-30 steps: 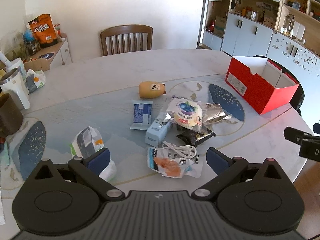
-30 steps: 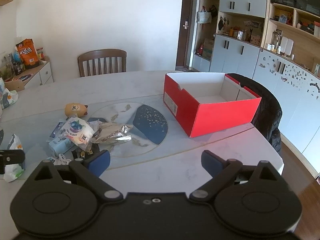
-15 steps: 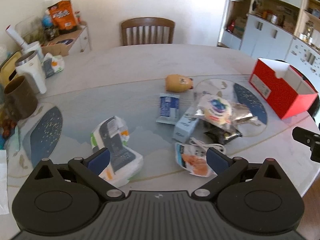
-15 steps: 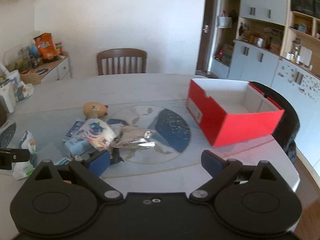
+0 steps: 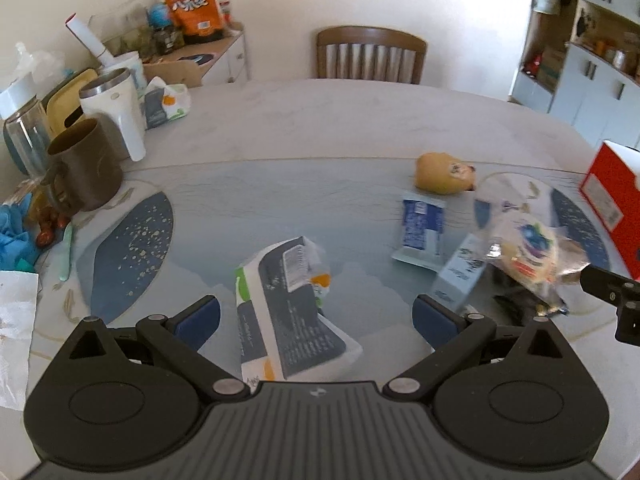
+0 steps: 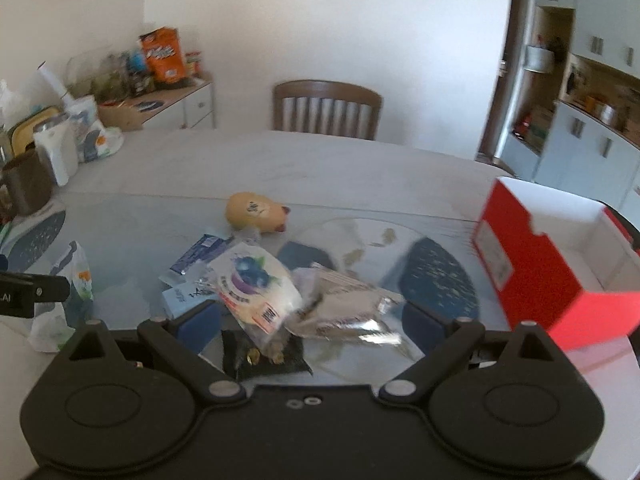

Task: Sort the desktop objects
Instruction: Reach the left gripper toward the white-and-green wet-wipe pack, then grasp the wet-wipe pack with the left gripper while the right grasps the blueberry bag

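Worktop [image 5: 340, 128] fills both views, pale and rounded, bare across its far half towards the chair [image 5: 370, 54] at 12 o'clock, so I have open room there. Red box [image 6: 560, 264] stands open-topped at 3 o'clock in my right view, near the worktop's right edge, its long side running away from me; it is well apart from the pile.

Mugs and a jug crowd the left edge at 9 o'clock in my left view.

Tissue pack [image 5: 286, 304] lies directly ahead of my left tool [image 5: 316, 318], long axis running from me towards 12 o'clock, slightly tilted, sitting between the spread fingers with none touching it that I can see. My left tool grips nothing.

Blueberry packet [image 6: 250, 280] lies on top of the heap, its long axis slanting from 11 to 5 o'clock, with a silver foil pouch [image 6: 348, 312] just beside it at 3 o'clock. My right tool [image 6: 312, 322] is spread wide over these, holding nothing.

Yellow toy [image 6: 256, 212] lies beyond the heap at 12 o'clock, nose pointing to 3 o'clock. A blue sachet [image 5: 422, 228] lies nearer than it, lengthwise towards me.
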Available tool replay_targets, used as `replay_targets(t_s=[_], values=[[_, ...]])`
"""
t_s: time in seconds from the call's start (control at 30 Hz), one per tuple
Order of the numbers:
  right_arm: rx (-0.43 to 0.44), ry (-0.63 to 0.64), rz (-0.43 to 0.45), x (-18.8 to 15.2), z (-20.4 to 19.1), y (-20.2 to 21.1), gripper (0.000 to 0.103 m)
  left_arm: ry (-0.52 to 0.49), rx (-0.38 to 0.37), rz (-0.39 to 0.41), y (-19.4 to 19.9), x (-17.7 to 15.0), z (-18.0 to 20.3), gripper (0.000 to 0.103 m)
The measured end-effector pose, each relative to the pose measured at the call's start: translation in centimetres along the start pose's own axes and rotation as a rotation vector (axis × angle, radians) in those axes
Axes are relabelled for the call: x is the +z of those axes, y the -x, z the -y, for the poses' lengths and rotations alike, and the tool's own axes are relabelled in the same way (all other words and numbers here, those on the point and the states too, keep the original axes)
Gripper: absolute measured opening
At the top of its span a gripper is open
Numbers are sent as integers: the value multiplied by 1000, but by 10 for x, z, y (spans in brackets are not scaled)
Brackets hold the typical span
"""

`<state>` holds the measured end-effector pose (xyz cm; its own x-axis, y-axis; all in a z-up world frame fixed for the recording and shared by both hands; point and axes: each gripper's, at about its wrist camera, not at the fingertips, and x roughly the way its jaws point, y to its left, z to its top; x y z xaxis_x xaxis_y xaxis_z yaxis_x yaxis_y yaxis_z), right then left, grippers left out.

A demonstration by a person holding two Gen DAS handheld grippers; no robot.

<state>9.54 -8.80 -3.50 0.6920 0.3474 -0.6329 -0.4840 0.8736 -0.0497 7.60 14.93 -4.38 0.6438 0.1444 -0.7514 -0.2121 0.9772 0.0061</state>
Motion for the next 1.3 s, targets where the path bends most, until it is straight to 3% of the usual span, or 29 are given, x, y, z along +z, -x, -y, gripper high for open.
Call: replay_targets(t_s=[0.37,0.8,1.03,1.3], values=[[55,92,-37,12,-20,-42,96,6,37,-38,-32,7,0,103],[31,173,-82,10,-37,-76,95,1,65,-66,-58,2,-12,102],[29,184,-86,12,-38,-77,85,11,57,-81,-62,1,-15,89],[45,201,-80,13,-38,-75,71,17,40,-85,-61,1,-15,63]])
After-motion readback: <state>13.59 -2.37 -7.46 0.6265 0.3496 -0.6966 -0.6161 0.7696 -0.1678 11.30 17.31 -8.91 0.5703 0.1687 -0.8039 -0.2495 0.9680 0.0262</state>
